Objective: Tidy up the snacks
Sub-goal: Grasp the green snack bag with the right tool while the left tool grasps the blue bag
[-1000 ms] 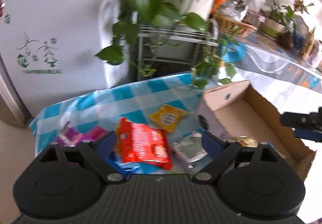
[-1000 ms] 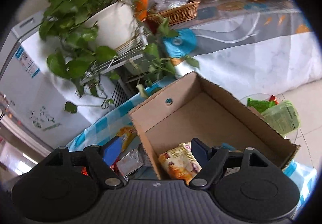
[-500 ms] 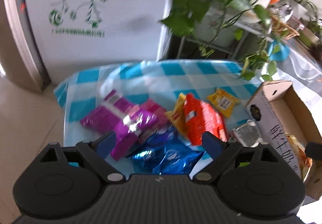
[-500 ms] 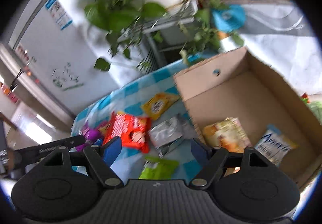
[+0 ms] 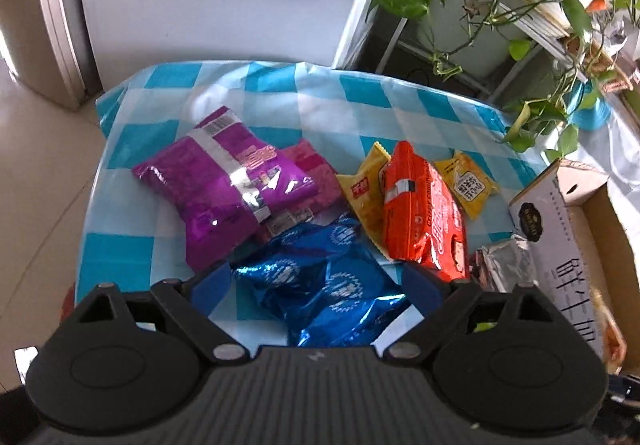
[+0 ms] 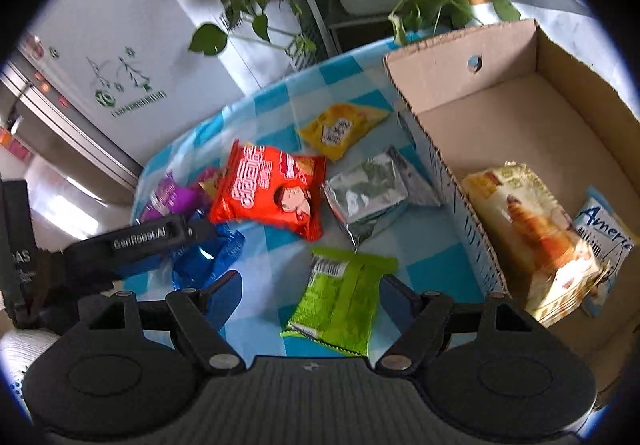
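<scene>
"GenRobot.AI" lettering on left gripper [image 6: 192, 245], released; right gripper [image 6: 310, 295] released over green packet [image 6: 340, 305].

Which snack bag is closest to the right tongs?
The green bag, lying flat between the open right tongs. The red bag and silver bag lie farther away.

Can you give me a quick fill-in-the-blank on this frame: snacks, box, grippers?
1. The left gripper hangs open over the shiny ____ packet.
2. The right gripper is open with the ____ packet between its fingers.
3. The cardboard box holds ____ packets so far.
4. On the tablecloth, the silver packet lies between the box and the ____ packet.

Missing words: blue; green; two; red
</scene>
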The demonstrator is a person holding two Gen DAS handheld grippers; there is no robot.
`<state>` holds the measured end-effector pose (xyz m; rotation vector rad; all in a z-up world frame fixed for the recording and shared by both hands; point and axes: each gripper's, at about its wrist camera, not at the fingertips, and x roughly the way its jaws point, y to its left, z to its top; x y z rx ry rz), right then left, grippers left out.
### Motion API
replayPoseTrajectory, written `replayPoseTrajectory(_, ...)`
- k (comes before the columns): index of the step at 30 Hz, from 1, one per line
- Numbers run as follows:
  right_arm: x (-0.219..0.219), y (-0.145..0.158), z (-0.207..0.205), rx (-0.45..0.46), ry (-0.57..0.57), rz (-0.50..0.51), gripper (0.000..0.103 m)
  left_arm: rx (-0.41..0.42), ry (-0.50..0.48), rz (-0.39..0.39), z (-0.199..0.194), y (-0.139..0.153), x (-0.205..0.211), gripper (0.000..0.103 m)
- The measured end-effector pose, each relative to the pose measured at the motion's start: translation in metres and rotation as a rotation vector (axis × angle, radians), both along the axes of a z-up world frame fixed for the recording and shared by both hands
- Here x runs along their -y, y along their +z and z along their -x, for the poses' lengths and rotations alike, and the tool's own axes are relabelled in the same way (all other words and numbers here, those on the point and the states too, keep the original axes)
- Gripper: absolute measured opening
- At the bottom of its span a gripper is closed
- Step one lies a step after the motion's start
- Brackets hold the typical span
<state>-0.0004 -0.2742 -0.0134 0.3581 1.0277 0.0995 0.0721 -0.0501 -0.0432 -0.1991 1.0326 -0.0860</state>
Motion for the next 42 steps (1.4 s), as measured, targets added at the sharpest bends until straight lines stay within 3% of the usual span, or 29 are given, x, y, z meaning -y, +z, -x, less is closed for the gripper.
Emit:
replayPoseTrajectory(9, -0.006, -0.018, -0.007, -0.079, -0.073, 0.018, 0.081, -0.013, -0.004, -0.065, -0.004, -0.016, 0.01, 0.093)
replayPoseTrajectory(15, -0.011, -0.032, -0.014, -0.125, -0.112, 0.034, 0.082, -0.017, -0.028, -0.052, 0.005, -0.018, -0.003, 0.084)
replayPoseTrajectory(21, -0.019, -0.045, -0.023, -0.157, -0.141, 0.073, 0.083, 0.001, -0.058, -0.033, 0.009, -0.014, -0.013, 0.083)
replayPoseTrajectory(28, -0.038, -0.057, -0.032, -0.177, -0.132, 0.171, 0.084, -0.007, -0.11, -0.088, 0.005, -0.022, -0.004, 0.092)
replayPoseTrajectory(33, -0.051, -0.062, -0.032, -0.161, -0.101, 0.279, 0.084, -0.002, -0.14, -0.203, 0.006, -0.032, 0.013, 0.102)
replayPoseTrajectory(42, -0.059, -0.065, -0.033, -0.146, -0.069, 0.337, 0.084, -0.004, -0.125, -0.198, 0.006, -0.034, 0.011, 0.103)
